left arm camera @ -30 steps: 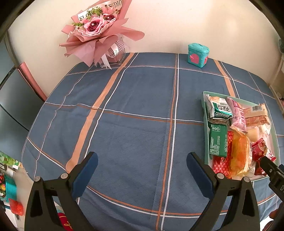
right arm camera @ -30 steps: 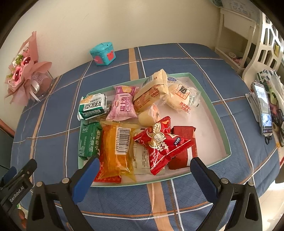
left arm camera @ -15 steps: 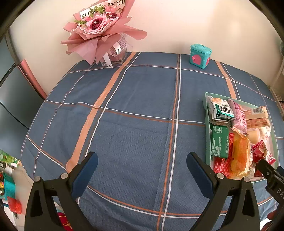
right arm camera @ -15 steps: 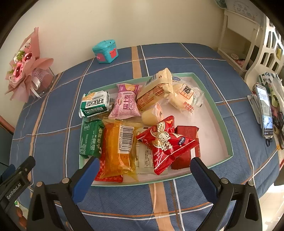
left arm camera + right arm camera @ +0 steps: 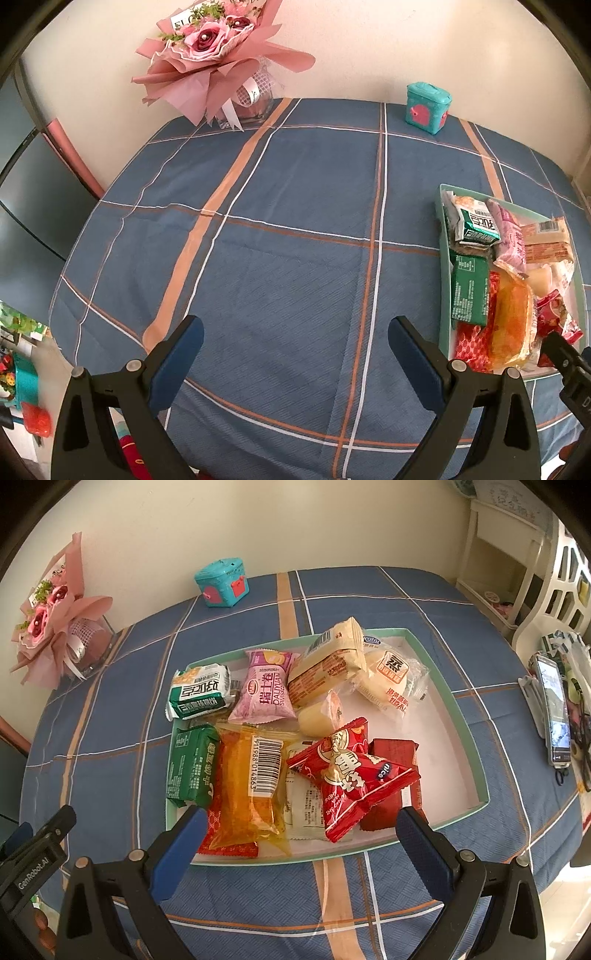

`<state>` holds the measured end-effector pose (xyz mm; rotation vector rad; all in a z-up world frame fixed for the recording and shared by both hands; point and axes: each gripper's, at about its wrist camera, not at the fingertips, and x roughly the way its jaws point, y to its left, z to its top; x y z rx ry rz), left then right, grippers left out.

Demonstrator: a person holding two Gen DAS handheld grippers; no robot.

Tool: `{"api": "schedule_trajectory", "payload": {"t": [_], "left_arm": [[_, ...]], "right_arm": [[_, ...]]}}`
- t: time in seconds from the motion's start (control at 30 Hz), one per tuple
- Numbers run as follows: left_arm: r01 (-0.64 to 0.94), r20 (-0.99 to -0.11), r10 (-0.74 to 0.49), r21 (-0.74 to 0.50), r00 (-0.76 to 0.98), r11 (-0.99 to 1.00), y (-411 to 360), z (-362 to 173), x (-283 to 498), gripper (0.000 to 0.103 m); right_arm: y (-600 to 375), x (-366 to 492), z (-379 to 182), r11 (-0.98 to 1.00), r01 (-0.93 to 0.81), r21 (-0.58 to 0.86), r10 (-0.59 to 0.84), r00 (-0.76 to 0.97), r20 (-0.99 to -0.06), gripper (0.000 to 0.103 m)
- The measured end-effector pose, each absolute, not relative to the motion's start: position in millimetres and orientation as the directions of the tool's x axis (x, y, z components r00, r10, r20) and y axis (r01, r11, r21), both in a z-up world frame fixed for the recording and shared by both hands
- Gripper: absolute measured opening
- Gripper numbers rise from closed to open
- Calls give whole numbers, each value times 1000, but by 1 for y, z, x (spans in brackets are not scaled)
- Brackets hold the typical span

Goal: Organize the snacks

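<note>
A shallow green-rimmed tray (image 5: 467, 734) on the blue checked tablecloth holds several snack packs: an orange pack (image 5: 247, 790), a red "nice" bag (image 5: 354, 779), a green pack (image 5: 192, 766), a pink pack (image 5: 264, 692), a green-white pack (image 5: 199, 696) and buns. The tray also shows at the right of the left wrist view (image 5: 443, 236). My right gripper (image 5: 299, 840) is open and empty, just above the tray's near rim. My left gripper (image 5: 295, 350) is open and empty over bare cloth, left of the tray.
A pink bouquet in a glass vase (image 5: 218, 62) stands at the back left. A teal box (image 5: 426, 107) sits at the back by the wall. A phone (image 5: 554, 705) lies at the table's right edge. White shelves (image 5: 517, 565) stand to the right.
Both grippers have drawn slightly nearer the table. The right one has come closer to the tray's near rim. Both stay open.
</note>
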<state>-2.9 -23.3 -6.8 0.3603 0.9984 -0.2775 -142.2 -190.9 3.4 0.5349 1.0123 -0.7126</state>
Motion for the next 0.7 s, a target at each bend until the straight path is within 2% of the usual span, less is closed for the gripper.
{"api": "schedule_trajectory", "payload": {"t": [0.7], "left_arm": [[385, -851, -74, 157, 520, 910, -20, -4, -3, 100]], "right_arm": [[-190, -141, 1, 662, 746, 76, -281, 341, -897, 103]]}}
